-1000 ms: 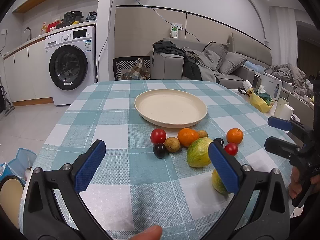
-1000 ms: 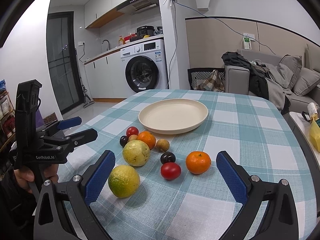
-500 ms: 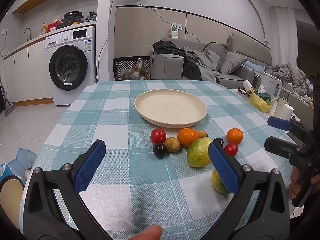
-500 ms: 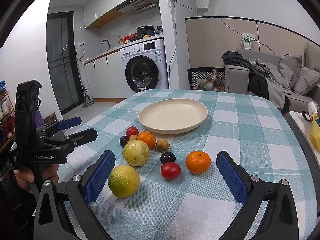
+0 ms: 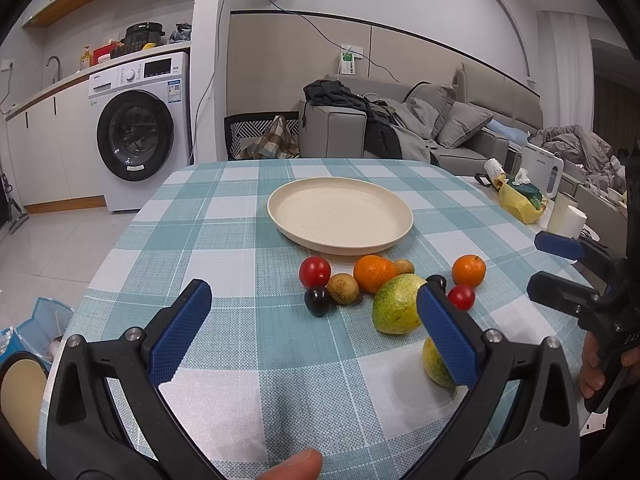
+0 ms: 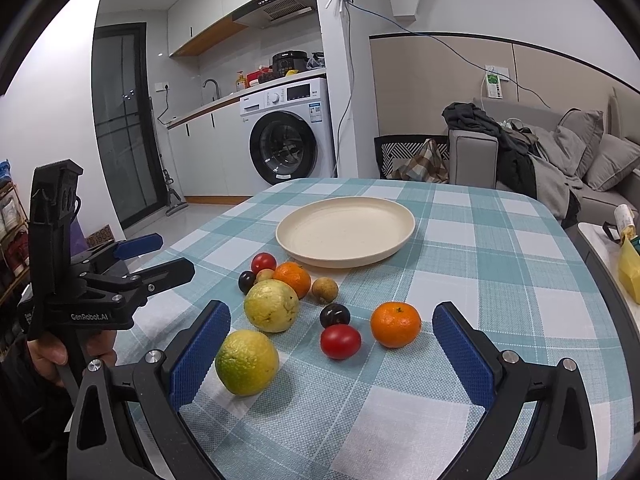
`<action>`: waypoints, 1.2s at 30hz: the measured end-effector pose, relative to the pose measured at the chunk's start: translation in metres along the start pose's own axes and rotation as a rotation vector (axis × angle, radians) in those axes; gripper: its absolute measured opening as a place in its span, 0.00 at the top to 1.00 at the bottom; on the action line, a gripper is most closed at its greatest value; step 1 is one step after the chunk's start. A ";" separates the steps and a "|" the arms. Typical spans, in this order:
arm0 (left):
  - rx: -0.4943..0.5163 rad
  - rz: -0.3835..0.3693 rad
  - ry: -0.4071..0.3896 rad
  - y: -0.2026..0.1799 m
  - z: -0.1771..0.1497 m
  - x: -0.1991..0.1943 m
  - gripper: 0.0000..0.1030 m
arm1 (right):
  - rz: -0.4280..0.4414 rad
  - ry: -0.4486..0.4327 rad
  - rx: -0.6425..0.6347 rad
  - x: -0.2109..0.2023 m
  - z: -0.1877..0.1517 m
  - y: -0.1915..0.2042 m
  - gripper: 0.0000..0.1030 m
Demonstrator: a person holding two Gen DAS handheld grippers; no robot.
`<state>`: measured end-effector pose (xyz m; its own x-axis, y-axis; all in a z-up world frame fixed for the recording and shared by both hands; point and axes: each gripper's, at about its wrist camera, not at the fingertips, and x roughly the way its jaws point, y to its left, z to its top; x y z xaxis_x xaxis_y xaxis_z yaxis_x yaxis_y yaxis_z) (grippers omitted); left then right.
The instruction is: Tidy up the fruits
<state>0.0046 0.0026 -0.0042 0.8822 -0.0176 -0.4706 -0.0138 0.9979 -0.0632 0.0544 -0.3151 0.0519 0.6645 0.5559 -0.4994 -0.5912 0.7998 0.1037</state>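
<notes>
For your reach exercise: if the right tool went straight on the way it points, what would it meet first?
Probably the red tomato, which lies nearest between the right tool's open fingers, just ahead of the dark plum. Depth is uncertain.

"GenRobot.AI" on left hand-held gripper (image 6: 160, 268)

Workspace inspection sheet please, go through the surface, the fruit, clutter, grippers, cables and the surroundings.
Surface: table with a teal check cloth, flat.
Job's things: plate empty; two oranges, two tomatoes, two green-yellow citrus, two dark plums and two small brown fruits lie on the cloth before it.
Clutter: nothing seen on the table.
Grippers: left gripper and right gripper open, holding nothing, short of the fruit.
Cables: one runs along the wall to a socket.
Surroundings: washing machine, sofa with clothes.
</notes>
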 end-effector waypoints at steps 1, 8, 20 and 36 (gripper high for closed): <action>0.000 0.000 -0.001 0.000 0.000 0.000 0.01 | -0.003 0.000 0.000 0.000 0.000 0.000 0.00; 0.002 0.000 -0.003 0.000 0.000 0.000 0.01 | -0.024 0.003 0.007 0.000 0.001 -0.001 0.00; -0.014 0.008 0.024 0.003 0.001 0.003 0.01 | -0.070 0.053 0.050 0.010 0.003 -0.011 0.00; 0.060 -0.114 0.143 -0.028 -0.007 0.013 0.01 | -0.111 0.180 0.057 0.027 0.001 -0.023 0.04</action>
<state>0.0130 -0.0263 -0.0148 0.8006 -0.1354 -0.5837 0.1146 0.9908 -0.0726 0.0863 -0.3183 0.0365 0.6288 0.4184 -0.6554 -0.4890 0.8681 0.0851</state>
